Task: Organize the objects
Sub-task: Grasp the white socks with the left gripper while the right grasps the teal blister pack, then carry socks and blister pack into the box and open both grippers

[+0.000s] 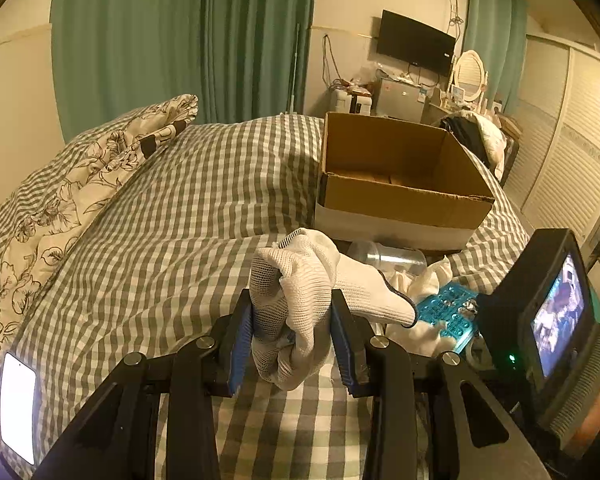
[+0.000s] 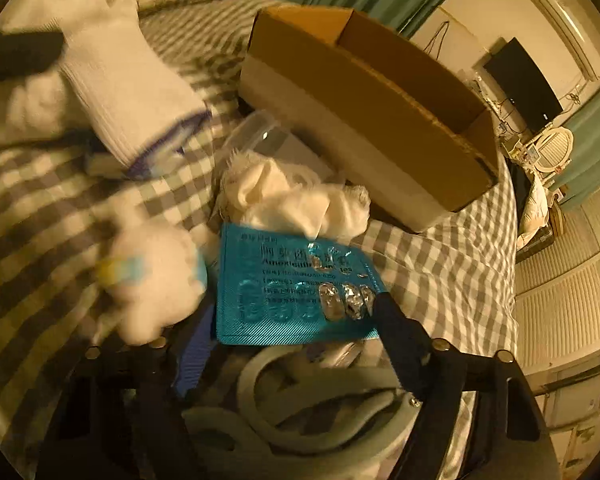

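Left wrist view, item one: my left gripper (image 1: pixel 292 336), its blue-padded fingers (image 1: pixel 242 340) clamped on a white knit glove (image 1: pixel 300 300) that is bunched between them and held above the grey-and-white checked bed cover (image 1: pixel 180 220). The glove's cuff, edged with a dark line, hangs toward the right.

Item two: open cardboard box (image 1: pixel 400 196) standing on the bed beyond the glove, its flaps up and its lower outer wall white.

Item three: clear plastic cup (image 1: pixel 384 256) lying on its side just in front of the box.

Item four: crumpled white cloth (image 2: pixel 296 200) on the bed between the cup and a teal blister pack of pills (image 2: pixel 296 292).

Item five: my right gripper (image 2: pixel 296 332), with the blister pack lying across the space between its fingers; the left finger is blurred, so I cannot tell whether it is gripping the pack or standing apart.

Item six: a pale curved plastic piece (image 2: pixel 320 408) under the right gripper, close to the lens.

Item seven: floral pillow (image 1: pixel 80 184) at the far left of the bed, and a lit phone screen (image 1: pixel 18 408) at the left edge.
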